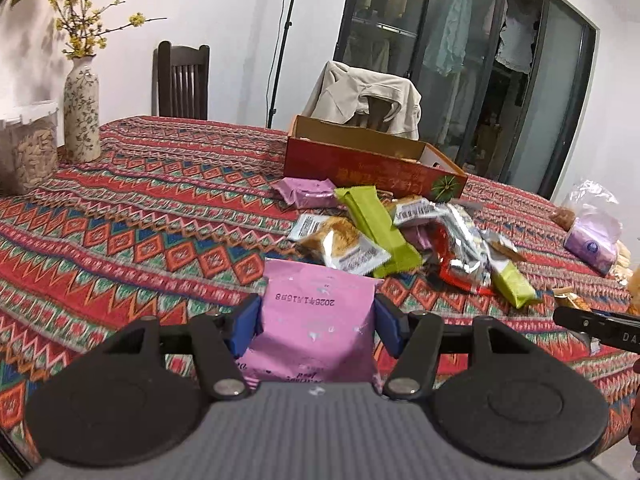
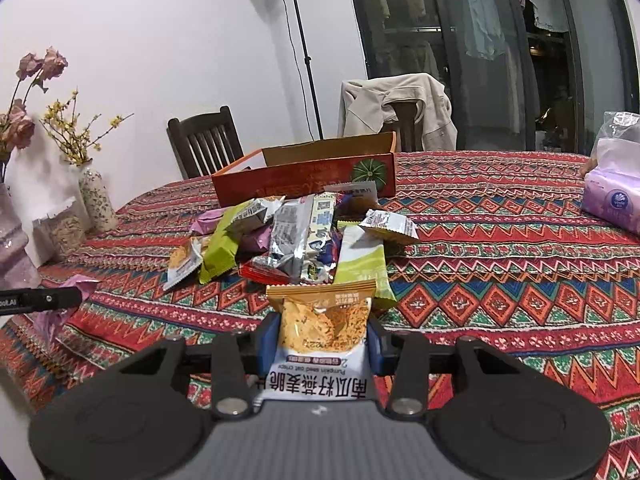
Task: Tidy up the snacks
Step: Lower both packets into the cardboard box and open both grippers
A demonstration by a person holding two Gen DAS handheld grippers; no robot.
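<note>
My left gripper (image 1: 318,326) is shut on a pink snack packet (image 1: 316,320) and holds it above the patterned tablecloth, short of the snack pile (image 1: 400,236). My right gripper (image 2: 322,340) is shut on a yellow-and-white oat crisp packet (image 2: 322,328), just in front of the same pile (image 2: 296,240). The pile holds green, silver, red and purple packets. An open red cardboard box (image 1: 372,168) stands behind the pile; it also shows in the right wrist view (image 2: 304,184). The left gripper's edge with the pink packet shows at the left of the right view (image 2: 40,300).
A flowered vase (image 1: 82,116) and a clear jar (image 1: 28,148) stand at the far left. A purple tissue pack (image 2: 612,200) in a plastic bag lies at the right. Two chairs (image 2: 208,140), one draped with a jacket (image 2: 400,108), stand behind the table.
</note>
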